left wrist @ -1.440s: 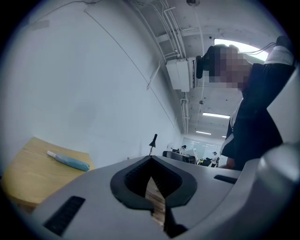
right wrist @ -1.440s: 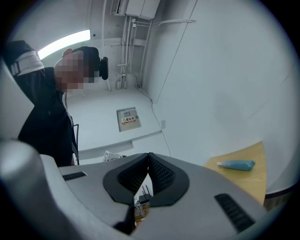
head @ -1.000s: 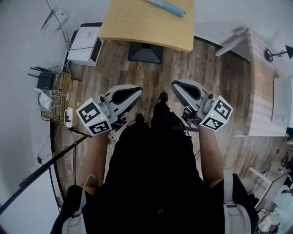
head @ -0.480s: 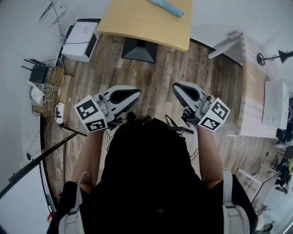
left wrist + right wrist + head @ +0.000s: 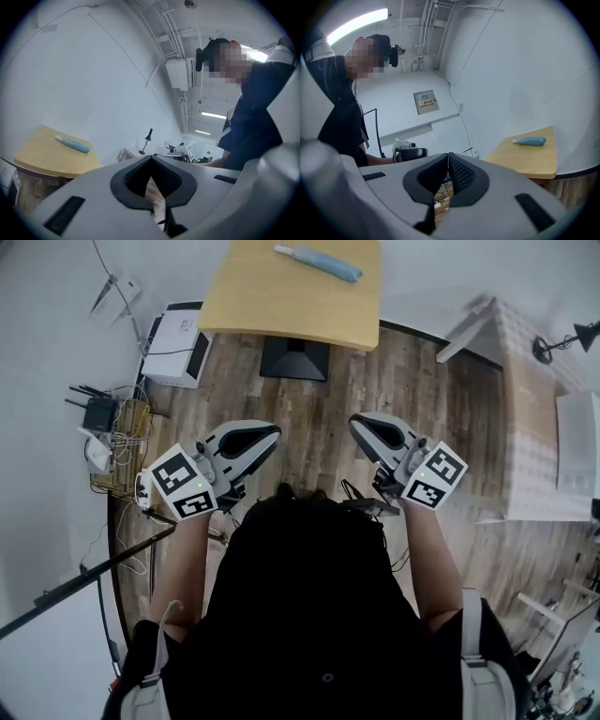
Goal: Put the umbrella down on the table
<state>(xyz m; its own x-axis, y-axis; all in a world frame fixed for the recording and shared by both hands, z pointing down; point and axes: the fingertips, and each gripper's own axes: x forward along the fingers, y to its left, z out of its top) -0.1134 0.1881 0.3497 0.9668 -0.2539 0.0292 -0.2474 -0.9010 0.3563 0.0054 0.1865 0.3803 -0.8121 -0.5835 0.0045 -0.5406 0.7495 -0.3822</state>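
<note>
A folded blue umbrella lies on the light wooden table at the top of the head view, far from both grippers. In the left gripper view the umbrella rests on the table at the left. In the right gripper view the umbrella rests on the table at the right. My left gripper and right gripper are held level in front of my body above the wood floor. Both are shut and hold nothing: left gripper, right gripper.
The table's black base stands on the floor. A white printer, a router and a tangle of cables lie along the left wall. A black pole slants at lower left. A pale bench and a desk lamp are at the right.
Both grippers have drifted a little, the left one to the left in the head view. More of the table and the whole umbrella now show at the top.
</note>
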